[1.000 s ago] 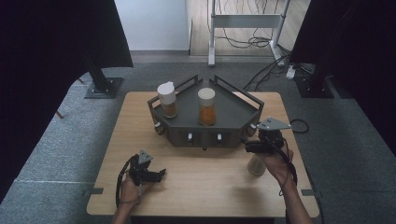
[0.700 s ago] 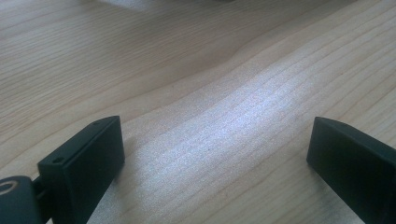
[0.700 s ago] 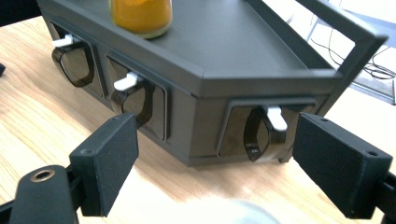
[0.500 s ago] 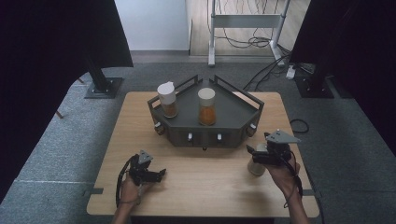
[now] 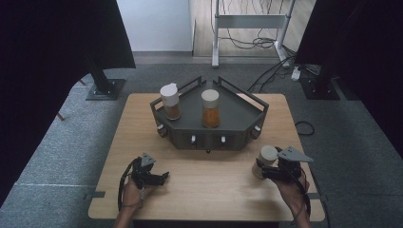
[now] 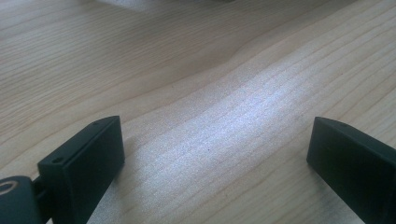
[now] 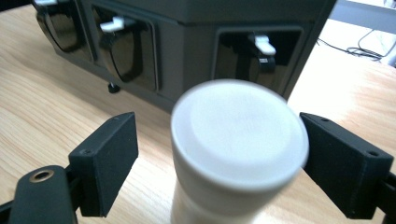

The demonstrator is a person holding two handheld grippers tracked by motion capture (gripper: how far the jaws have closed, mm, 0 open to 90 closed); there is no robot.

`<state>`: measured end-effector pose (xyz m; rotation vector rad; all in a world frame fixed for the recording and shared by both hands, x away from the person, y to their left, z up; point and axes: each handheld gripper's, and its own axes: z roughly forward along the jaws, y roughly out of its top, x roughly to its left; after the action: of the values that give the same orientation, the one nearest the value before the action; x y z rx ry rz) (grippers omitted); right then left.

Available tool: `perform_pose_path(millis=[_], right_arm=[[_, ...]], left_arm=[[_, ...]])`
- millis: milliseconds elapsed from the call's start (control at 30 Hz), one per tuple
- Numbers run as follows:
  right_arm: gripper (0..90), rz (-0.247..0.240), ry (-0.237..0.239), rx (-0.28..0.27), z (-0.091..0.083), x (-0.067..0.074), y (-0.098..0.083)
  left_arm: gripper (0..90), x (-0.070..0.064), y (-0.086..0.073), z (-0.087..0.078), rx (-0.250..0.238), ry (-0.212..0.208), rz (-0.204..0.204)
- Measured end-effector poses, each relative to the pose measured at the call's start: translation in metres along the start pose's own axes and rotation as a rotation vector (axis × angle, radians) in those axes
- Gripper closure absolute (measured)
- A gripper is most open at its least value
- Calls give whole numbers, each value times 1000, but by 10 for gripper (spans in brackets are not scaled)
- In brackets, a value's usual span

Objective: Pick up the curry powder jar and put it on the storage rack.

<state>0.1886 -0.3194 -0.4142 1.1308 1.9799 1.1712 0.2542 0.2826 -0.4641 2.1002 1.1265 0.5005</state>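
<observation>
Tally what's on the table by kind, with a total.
White-lidded jars: 3 (two on the rack, one between the right claw's jaws)
Dark rack: 1
Claws: 2 (left claw, right claw)
Total: 6

The right tool (image 5: pixel 266 167) holds a white-lidded jar (image 5: pixel 264 160) upright on the table (image 5: pixel 209 190).

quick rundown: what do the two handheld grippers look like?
Both are black. The left gripper and right gripper each carry a grey three-cornered plate on top and trail a black cable back along the forearm. Jaws are flat, blocky black pads with small screw holes; a brass-coloured ring sits at each left jaw's base. No sleeves visible.
</observation>
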Motion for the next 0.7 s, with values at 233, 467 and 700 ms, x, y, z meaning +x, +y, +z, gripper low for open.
perform_pose_path(millis=[233, 467, 700], right_arm=[[136, 26, -22, 23, -2, 0, -15], [138, 63, -42, 47, -2, 2, -29], [139, 69, -52, 86, -1, 3, -38]], left_arm=[[35, 0, 0, 0, 0, 0, 0], [35, 0, 0, 0, 0, 0, 0], [35, 0, 0, 0, 0, 0, 0]])
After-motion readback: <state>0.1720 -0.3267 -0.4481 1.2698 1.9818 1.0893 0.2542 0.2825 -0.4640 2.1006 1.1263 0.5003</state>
